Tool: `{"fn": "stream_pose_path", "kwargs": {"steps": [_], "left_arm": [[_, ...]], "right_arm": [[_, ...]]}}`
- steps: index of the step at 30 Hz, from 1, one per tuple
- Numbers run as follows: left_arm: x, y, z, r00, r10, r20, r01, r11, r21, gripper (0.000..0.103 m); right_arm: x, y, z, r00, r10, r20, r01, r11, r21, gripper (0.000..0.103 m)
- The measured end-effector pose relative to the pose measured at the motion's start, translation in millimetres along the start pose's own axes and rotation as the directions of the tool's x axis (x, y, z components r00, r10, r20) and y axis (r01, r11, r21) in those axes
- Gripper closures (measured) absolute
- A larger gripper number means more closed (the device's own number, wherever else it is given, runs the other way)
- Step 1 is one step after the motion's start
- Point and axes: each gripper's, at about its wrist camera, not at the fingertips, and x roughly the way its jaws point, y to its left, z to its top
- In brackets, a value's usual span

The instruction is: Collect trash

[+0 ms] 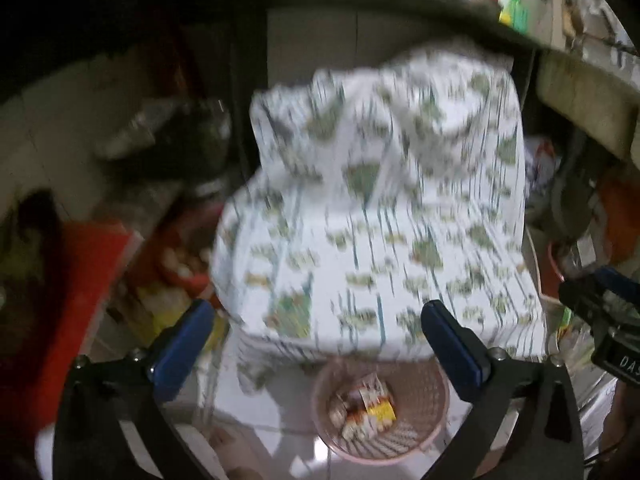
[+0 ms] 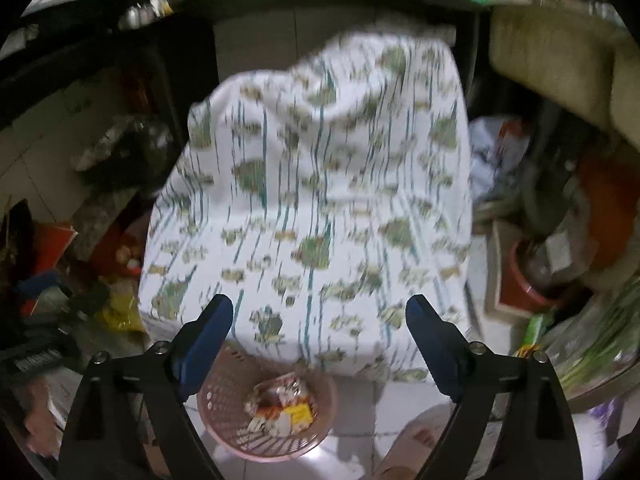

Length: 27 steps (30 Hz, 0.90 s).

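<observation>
Hovering wide open and empty, both the left gripper [image 1: 318, 336] and right gripper [image 2: 320, 330] are looking down on the pink basket [image 2: 224, 384] of trash [image 2: 280, 404], lying just below the draped cloth [image 2: 312, 200], roughly equally near.

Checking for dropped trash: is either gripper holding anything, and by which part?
Nothing is held: the left gripper and right gripper are both open and empty above the pink basket.

Left gripper [image 1: 318, 318] jaws spread wide, holding nothing, right gripper [image 2: 319, 312] likewise wide, 2 blue-padded fingers each
</observation>
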Motion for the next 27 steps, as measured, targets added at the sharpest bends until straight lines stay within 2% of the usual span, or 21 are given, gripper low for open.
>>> {"fn": "stream_pose_path", "kwargs": {"steps": [1,2,4,6,8,12,17,23,27], "left_arm": [[-6.1,2.0,2.2,1.0,0.007,0.024,-0.007,1.0,0.003,0.0],[-12.2,5.4,3.6,0.999,0.009,0.049,-0.009,1.0,0.0,0.0],[-17.6,9.6,3.6,0.998,0.003,0.061,-0.002,1.0,-0.017,0.0],[-21.5,15.0,1.7,0.999,-0.02,0.051,0.022,0.999,-0.033,0.0],[-22.7,16.2,-1.4,0.998,-0.013,0.059,0.015,0.999,-0.039,0.0],[-15.7,13.9,-5.7,1.0,-0.005,0.03,0.006,1.0,-0.027,0.0],[-17.2,10.9,-9.2,0.999,0.001,0.046,0.0,1.0,-0.014,0.0],[-16.1,10.0,-10.8,0.999,-0.021,0.047,0.022,0.999,-0.024,0.0],[-15.6,7.2,-10.7,0.998,-0.003,0.066,0.004,1.0,-0.011,0.0]], "right_arm": [[-6.4,-0.5,-1.3,1.0,0.001,0.019,-0.001,1.0,-0.008,0.003],[-13.1,0.0,-2.0,0.999,-0.001,0.053,0.002,1.0,-0.01,0.0],[-23.8,2.0,-6.0,0.992,-0.028,0.121,0.029,1.0,-0.007,0.0],[-23.4,4.0,-8.0,0.99,-0.044,0.137,0.044,0.999,0.001,0.0],[-20.0,4.6,-11.4,0.991,-0.04,0.13,0.038,0.999,0.017,0.0],[-14.6,6.2,-16.4,0.994,-0.029,0.102,0.029,1.0,0.005,0.0],[-12.2,3.5,-21.4,0.996,-0.009,0.09,0.006,1.0,0.025,0.0],[-9.7,1.8,-26.3,0.996,-0.02,0.082,0.018,1.0,0.019,0.0],[-7.4,0.8,-27.8,0.997,-0.024,0.076,0.023,1.0,0.018,0.0]]}}
